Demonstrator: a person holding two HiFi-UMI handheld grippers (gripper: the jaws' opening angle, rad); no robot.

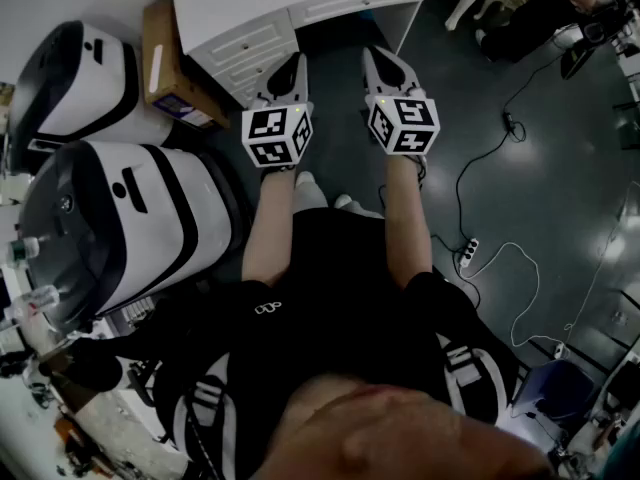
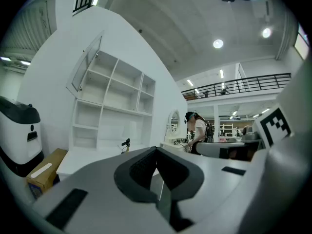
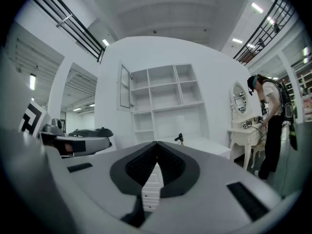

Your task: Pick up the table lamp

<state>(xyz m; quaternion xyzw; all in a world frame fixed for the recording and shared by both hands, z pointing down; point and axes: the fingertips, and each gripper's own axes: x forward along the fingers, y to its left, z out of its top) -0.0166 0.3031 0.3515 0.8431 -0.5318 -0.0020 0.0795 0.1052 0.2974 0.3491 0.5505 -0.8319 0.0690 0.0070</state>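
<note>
The table lamp [image 2: 126, 144] is a small dark lamp on a thin stand, standing on the white desk [image 2: 83, 155] below the open shelves. In the right gripper view the lamp [image 3: 180, 139] shows just above the jaw tips, still far off. I cannot see it in the head view. My left gripper [image 1: 294, 68] and right gripper [image 1: 379, 64] are held side by side, level, pointing at the desk front [image 1: 250, 38]. The left gripper [image 2: 157, 150] is shut with nothing in it. The right gripper [image 3: 157, 144] also has its jaws together and empty.
A cardboard box [image 1: 165, 63] lies left of the desk. Two large white-and-black machines [image 1: 120, 228] stand at my left. Cables and a power strip [image 1: 468, 253] run over the dark floor on the right. Another person [image 3: 270, 116] stands at a vanity table far right.
</note>
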